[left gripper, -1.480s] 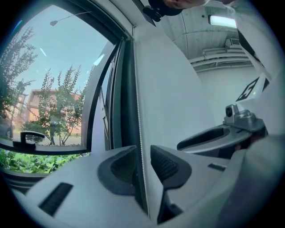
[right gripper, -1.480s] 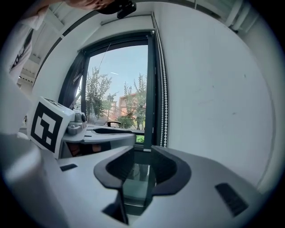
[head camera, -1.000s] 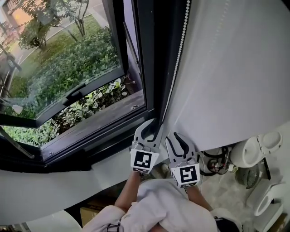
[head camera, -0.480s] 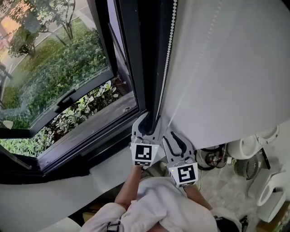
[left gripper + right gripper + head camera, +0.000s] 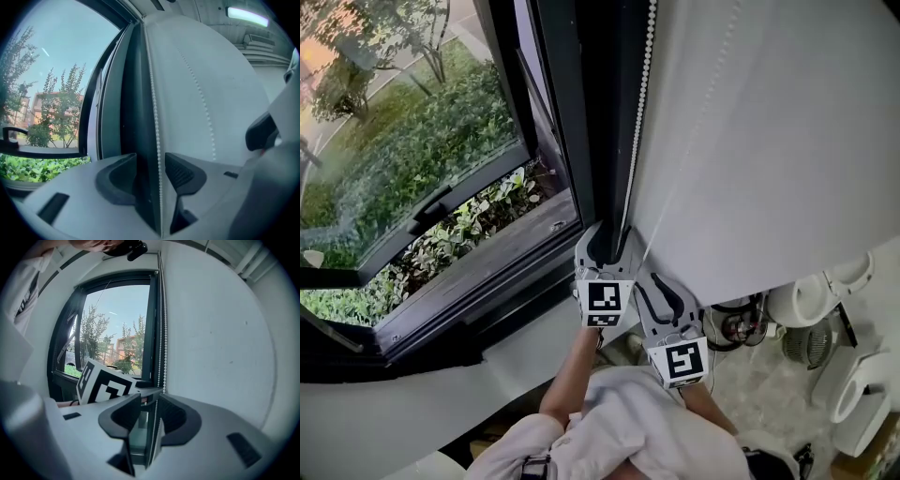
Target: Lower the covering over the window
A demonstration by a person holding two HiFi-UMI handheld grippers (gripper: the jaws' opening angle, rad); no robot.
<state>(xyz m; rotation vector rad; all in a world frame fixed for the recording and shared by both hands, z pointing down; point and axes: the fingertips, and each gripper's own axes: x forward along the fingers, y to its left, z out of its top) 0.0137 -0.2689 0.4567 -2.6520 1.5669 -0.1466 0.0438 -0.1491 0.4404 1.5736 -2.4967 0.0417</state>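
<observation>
White fills most of the head view, where a plain wall point(image 5: 787, 141) is seen to the right of the window point(image 5: 412, 159). The window's glass is left uncovered, and green shrubs point(image 5: 441, 122) and trees are seen through it. It is bounded on the right by a dark frame point(image 5: 600, 112), beyond which the wall begins. Of the covering itself nothing is made out in any view except its bead chain point(image 5: 155, 131). A person's pale sleeves point(image 5: 628, 427) are seen at the bottom edge, and both grippers are held up side by side near the lower corner of the frame.

The left gripper point(image 5: 606, 242) is held at the frame's edge, and its jaws have just been opening. They are spread wide, and one strand of the bead chain is hung between them, pressed by neither pad. The right gripper point(image 5: 652, 279) is held just beside it, at the wall, with its jaws parted less widely. A second strand point(image 5: 203, 103) is passed between those jaws, close to the right-hand one, and is not clamped. This second strand is drawn in a straight, slanting line across the wall. The first strand is hung straight down along the frame.
</observation>
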